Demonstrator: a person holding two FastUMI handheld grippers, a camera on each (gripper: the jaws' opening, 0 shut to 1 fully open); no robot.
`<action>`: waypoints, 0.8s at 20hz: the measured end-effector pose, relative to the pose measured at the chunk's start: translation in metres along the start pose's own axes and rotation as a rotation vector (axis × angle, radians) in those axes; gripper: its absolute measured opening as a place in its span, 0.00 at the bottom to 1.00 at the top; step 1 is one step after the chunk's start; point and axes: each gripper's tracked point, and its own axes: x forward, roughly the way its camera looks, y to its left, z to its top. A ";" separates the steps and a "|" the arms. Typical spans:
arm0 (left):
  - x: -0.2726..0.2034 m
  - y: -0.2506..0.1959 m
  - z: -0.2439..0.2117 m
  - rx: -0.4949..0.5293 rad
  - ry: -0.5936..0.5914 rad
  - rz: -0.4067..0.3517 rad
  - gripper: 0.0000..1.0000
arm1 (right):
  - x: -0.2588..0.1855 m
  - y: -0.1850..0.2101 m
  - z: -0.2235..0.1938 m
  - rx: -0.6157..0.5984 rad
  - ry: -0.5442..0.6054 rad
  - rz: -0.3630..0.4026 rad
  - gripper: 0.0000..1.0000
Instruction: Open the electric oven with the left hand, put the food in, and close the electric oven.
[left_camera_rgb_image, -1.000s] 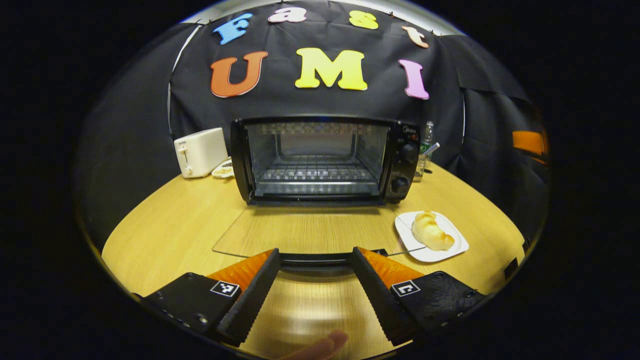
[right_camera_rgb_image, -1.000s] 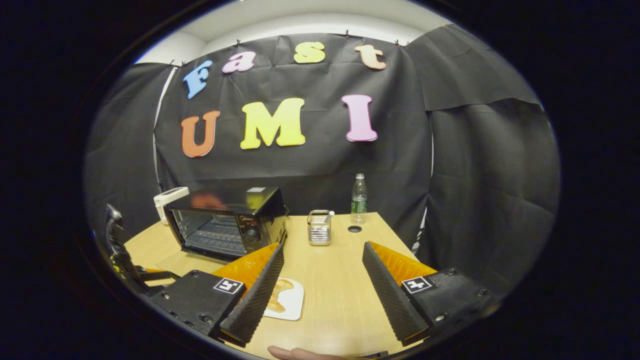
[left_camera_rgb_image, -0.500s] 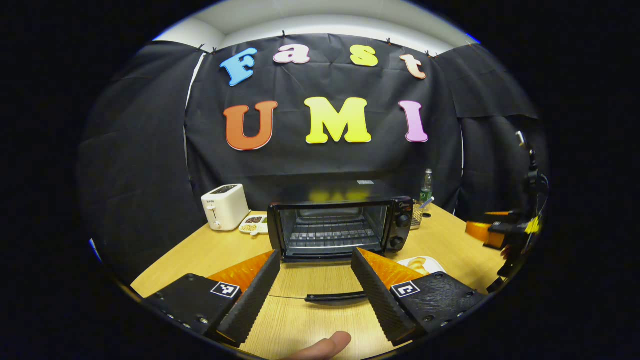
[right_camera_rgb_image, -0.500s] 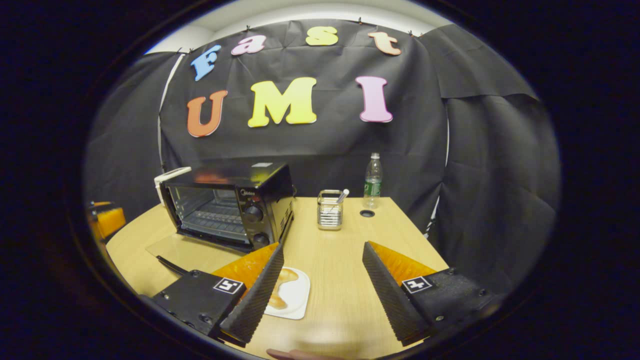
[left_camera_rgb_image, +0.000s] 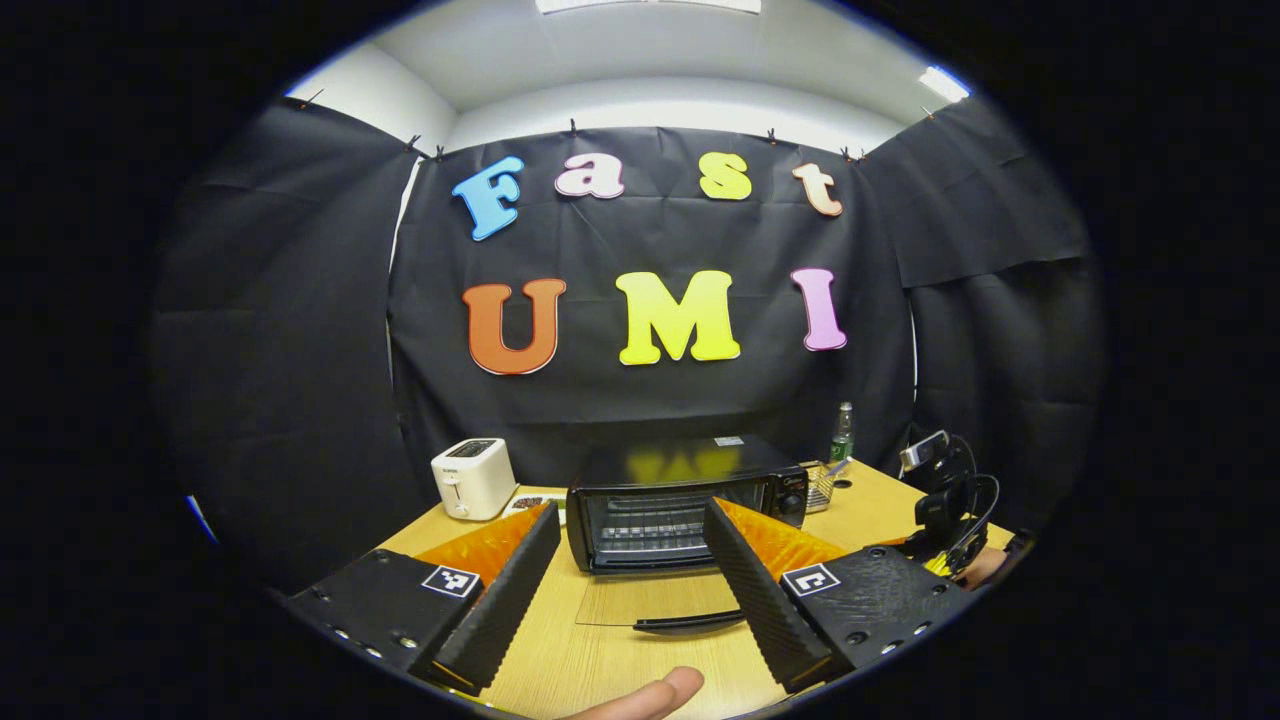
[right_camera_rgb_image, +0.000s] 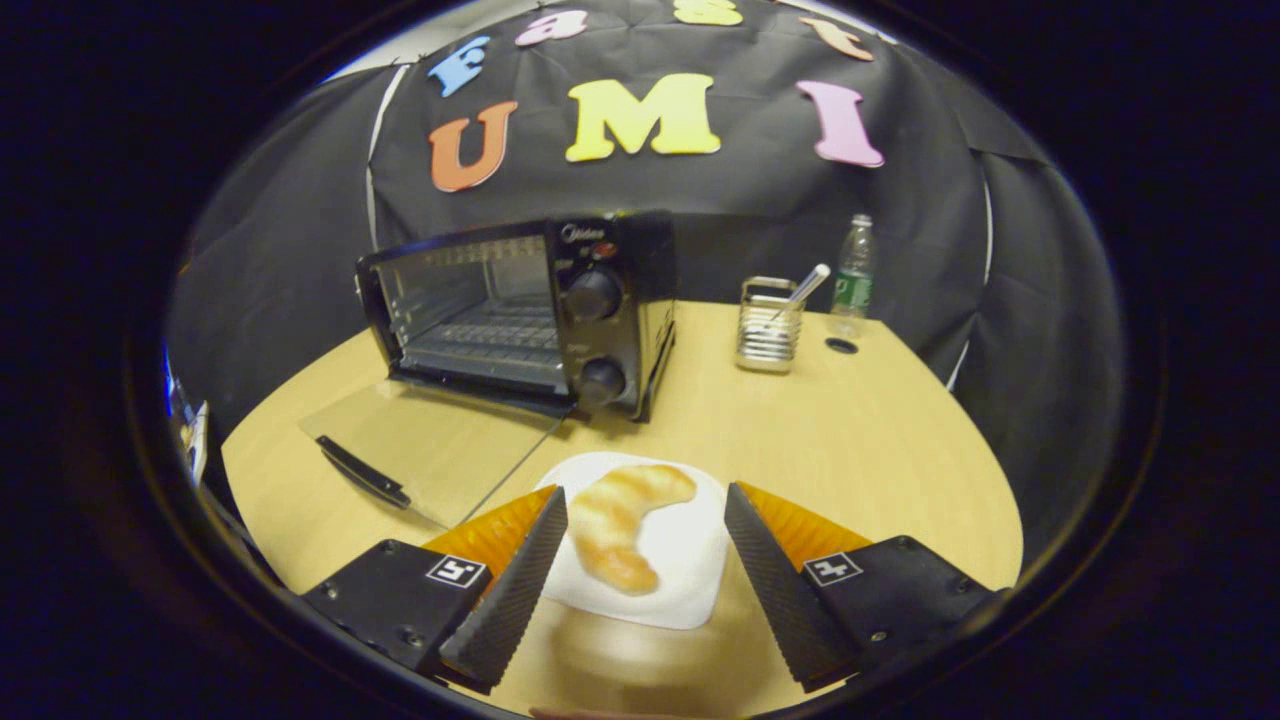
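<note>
Hovering wide open, right gripper (right_camera_rgb_image: 645, 555) is framing the croissant (right_camera_rgb_image: 622, 520) on its plate (right_camera_rgb_image: 690, 585) at lower centre of its view. Oven (right_camera_rgb_image: 520, 305) door (right_camera_rgb_image: 430, 445) is lying flat open, upper left. Left gripper (left_camera_rgb_image: 632, 590) is gaping, empty. Loading and closing are remaining.

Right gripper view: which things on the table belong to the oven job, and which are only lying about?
Belong to the job:
- electric oven, its glass door folded down open
- croissant on the white plate
- right gripper, open over the plate

Only lying about:
- metal holder
- water bottle
- toaster
</note>
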 end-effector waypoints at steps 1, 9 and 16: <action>-0.002 0.003 -0.001 0.004 0.004 0.008 0.94 | 0.005 0.005 -0.005 0.001 0.015 0.013 1.00; -0.007 0.006 -0.010 -0.038 0.015 -0.014 0.94 | 0.025 0.013 -0.024 0.033 0.081 -0.039 0.67; -0.012 0.016 -0.016 -0.077 0.006 -0.029 0.94 | 0.020 0.020 -0.019 0.097 0.094 0.001 0.48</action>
